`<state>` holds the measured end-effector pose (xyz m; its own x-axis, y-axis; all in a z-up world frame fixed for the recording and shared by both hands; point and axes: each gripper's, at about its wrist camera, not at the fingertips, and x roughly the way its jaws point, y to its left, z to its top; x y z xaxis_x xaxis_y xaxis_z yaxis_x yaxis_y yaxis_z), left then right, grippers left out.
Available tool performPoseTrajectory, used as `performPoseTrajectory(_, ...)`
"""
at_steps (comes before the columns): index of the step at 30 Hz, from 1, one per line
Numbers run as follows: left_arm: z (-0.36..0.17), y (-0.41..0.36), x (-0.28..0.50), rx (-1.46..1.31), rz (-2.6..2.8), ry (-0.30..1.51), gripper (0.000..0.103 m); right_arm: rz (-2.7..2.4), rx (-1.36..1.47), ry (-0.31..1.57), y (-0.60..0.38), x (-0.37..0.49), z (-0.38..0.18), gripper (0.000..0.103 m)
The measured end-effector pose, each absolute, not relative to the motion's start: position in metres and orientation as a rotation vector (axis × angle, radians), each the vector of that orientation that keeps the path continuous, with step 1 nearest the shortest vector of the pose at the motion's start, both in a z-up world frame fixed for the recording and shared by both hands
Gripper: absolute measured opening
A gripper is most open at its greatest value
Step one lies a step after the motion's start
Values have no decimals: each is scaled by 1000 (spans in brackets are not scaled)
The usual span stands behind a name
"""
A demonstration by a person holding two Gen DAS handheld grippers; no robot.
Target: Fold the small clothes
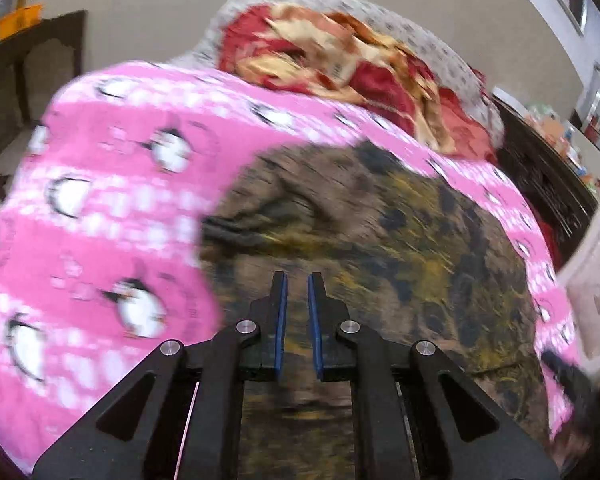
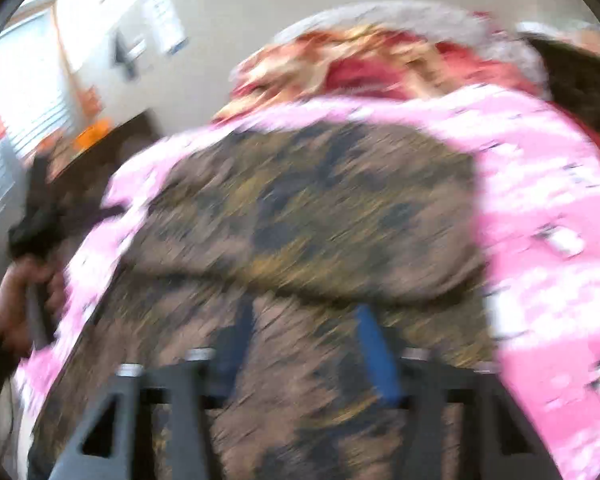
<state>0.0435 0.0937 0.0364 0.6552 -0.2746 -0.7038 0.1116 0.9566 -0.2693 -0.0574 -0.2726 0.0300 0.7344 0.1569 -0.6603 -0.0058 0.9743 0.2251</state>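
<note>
A brown, olive and black patterned small garment [image 1: 380,232] lies spread on a pink penguin-print blanket [image 1: 100,200]. My left gripper [image 1: 297,280] hovers over the garment's near part, its blue-padded fingers a narrow gap apart with nothing between them. In the blurred right wrist view the same garment [image 2: 300,208] fills the middle, with a fold ridge across it. My right gripper [image 2: 304,320] is open just above the garment, its fingers wide apart and empty.
A red and gold floral blanket [image 1: 340,60] is heaped at the far end of the bed. A dark wooden table [image 1: 32,52] stands at far left. Dark furniture with clutter [image 1: 548,168] stands at right. The person's left hand [image 2: 24,300] shows at left.
</note>
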Motion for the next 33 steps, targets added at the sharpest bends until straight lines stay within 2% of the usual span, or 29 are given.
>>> performPoseTrajectory(2, 25, 82, 44, -157, -161, 850, 8, 66, 254, 729, -290, -40, 34, 15)
performPoseTrajectory(5, -4, 79, 39, -104, -80, 899, 8, 66, 218, 779, -303, -11, 33, 15)
performPoseTrajectory(8, -19, 89, 23, -104, -122, 850, 8, 20, 144, 955, -318, 12, -4, 14)
performPoseTrajectory(11, -12, 88, 26, -91, -112, 869, 8, 65, 247, 959, -336, 10, -10, 12)
performPoseTrajectory(14, 9, 87, 30, -121, -93, 838, 8, 46, 162, 970, -321, 14, 6, 13)
performPoseTrajectory(16, 21, 80, 43, -124, -107, 819, 8, 16, 155, 903, -315, 16, 28, 13)
performPoseTrajectory(20, 4, 72, 88, -117, -70, 914, 8, -8, 144, 843, -308, 43, 42, 13)
performPoseTrajectory(24, -16, 73, 83, -102, -83, 849, 8, -50, 94, 918, -307, 83, 1, 12)
performPoseTrajectory(26, -17, 74, 82, -112, -85, 849, 8, -50, 88, 895, -312, 79, -12, 12)
performPoseTrajectory(33, -18, 84, 87, -177, -116, 856, 8, -51, 102, 909, -314, 84, -14, 12)
